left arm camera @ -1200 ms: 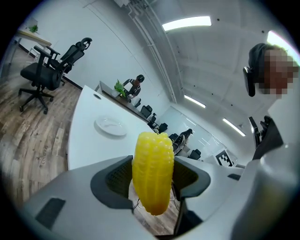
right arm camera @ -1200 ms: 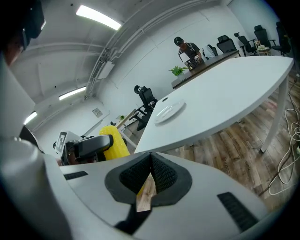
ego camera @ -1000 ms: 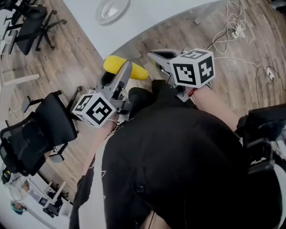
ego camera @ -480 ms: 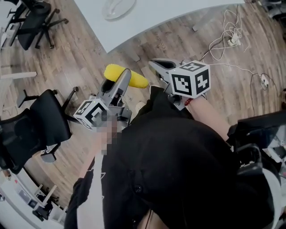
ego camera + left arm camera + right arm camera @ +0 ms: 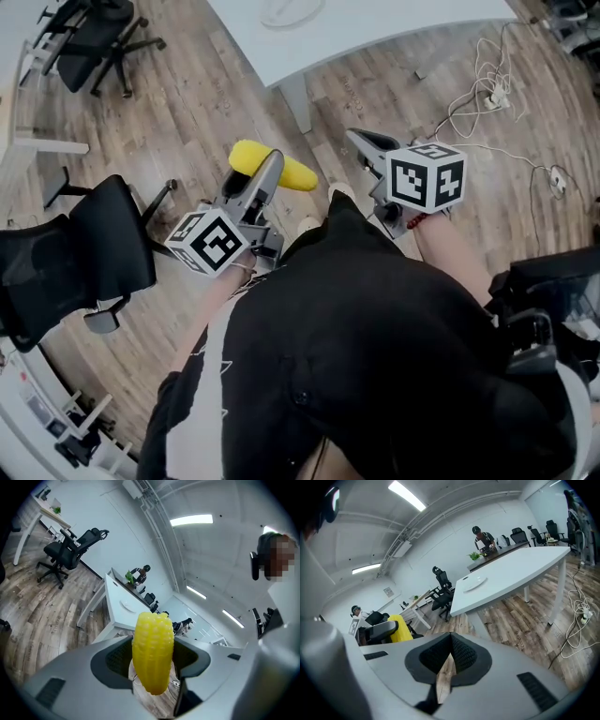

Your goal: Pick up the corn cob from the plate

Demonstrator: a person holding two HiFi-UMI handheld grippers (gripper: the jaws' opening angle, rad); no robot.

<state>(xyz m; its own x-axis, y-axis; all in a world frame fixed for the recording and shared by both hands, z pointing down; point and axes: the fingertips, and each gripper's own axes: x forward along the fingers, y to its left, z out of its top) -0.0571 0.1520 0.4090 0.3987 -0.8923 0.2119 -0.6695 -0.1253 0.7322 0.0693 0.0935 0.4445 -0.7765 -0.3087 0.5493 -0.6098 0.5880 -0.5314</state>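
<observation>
My left gripper [image 5: 273, 169] is shut on the yellow corn cob [image 5: 272, 165], which lies crosswise between its jaws above the wooden floor. Seen from the left gripper view, the corn cob [image 5: 152, 652] stands upright in my left gripper [image 5: 153, 660], pressed from both sides by the dark pads. The white plate [image 5: 292, 10] sits on the white table [image 5: 394, 26] at the top of the head view. To the right, my right gripper [image 5: 364, 143] is shut with nothing in it. Its jaws meet in the right gripper view at my right gripper [image 5: 451, 654], where the corn cob [image 5: 400, 628] shows at the left.
Black office chairs [image 5: 70, 253] stand at the left and upper left. White cables and a power strip [image 5: 495, 80] lie on the floor at the right. A table leg [image 5: 298, 101] stands just beyond the grippers. More desks, chairs and a person [image 5: 483, 540] are farther off.
Both grippers, the left one still holding the cob, have moved away from the table across the floor. The table and plate have slid toward the top edge of the head view.
</observation>
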